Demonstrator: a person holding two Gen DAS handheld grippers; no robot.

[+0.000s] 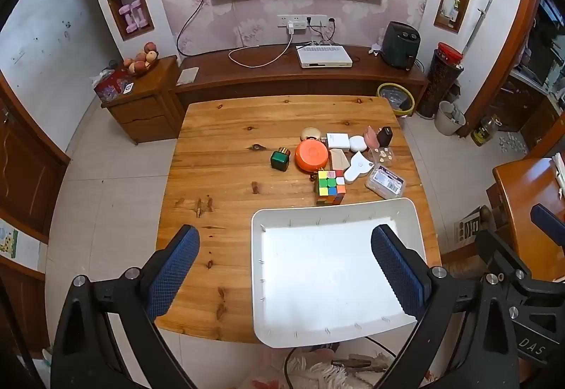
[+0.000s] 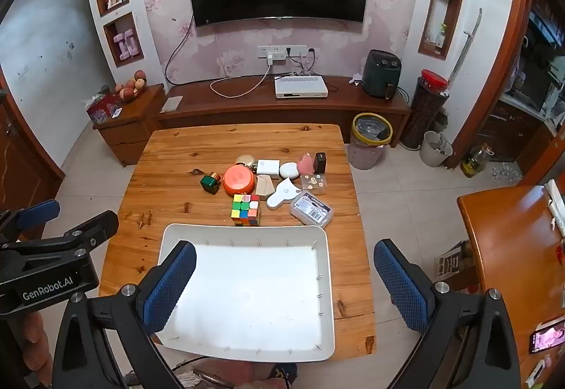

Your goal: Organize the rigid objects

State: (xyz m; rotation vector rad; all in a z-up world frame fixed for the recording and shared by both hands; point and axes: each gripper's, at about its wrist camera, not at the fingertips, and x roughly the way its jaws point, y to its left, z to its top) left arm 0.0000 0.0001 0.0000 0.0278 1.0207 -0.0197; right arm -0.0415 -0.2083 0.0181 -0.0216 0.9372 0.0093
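The right tongs (image 2: pixel 284 286) stand wide apart above the white rectangular plastic tray (image 2: pixel 326 286) on the wooden surface (image 2: pixel 169 156).

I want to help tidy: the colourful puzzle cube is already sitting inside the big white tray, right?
Not quite. Both wrist views show the colourful puzzle cube on the wooden table, just beyond the big white tray's far rim. The tray holds nothing yet.

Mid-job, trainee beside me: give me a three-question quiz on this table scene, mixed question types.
1. True or false: the white tray already holds items.
2. Which lies nearest the tray's far rim? A) green cube B) Rubik's cube C) orange round container
3. Fill in: the left gripper and right gripper are both ____.

Key: 1 false; 2 B; 3 open.
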